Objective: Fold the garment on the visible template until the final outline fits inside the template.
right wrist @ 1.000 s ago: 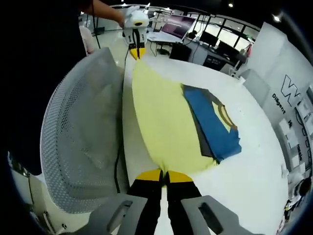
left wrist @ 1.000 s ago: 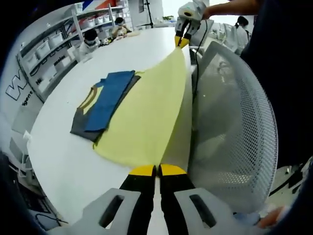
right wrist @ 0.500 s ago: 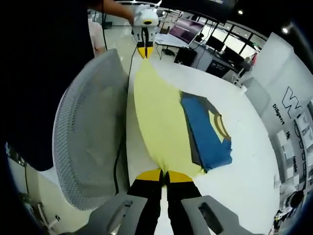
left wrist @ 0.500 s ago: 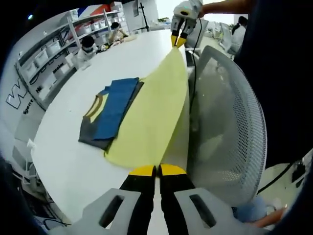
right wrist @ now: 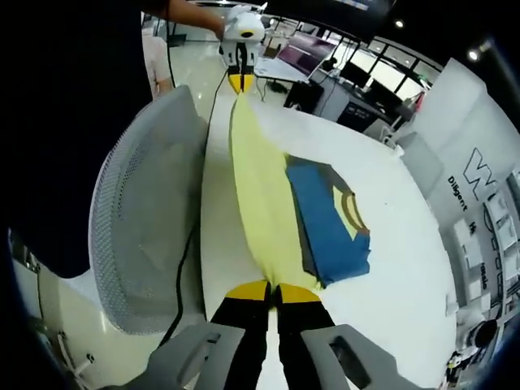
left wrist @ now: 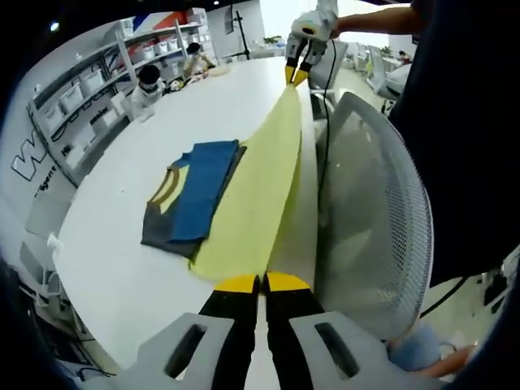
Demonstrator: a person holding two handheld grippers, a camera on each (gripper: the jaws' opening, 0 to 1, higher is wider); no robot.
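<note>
**A:** Start big — what's the layout?

**B:** A wide white table, with a mesh-backed office chair pushed up at its near edge. On the table lies the garment, a yellow panel with a blue-and-grey folded part resting flat on the tabletop.

**A:** And the yellow part?

**B:** Lifted and stretched into a narrow taut band between the two tools. The left gripper has its jaws pressed together on one yellow corner; the right gripper is likewise pinched closed on the other. Each also appears far off in the other's view, at the band's far end.

**A:** Why hold it that way?

**B:** My guess — keeping the edge straight and off the table so the yellow panel can be carried over the blue part as one clean fold. I can't make out a template outline.

**A:** Any writing?

**B:** On the wall panel, a large "W" and a word beginning "Diligent"; the rest is too small.
</note>
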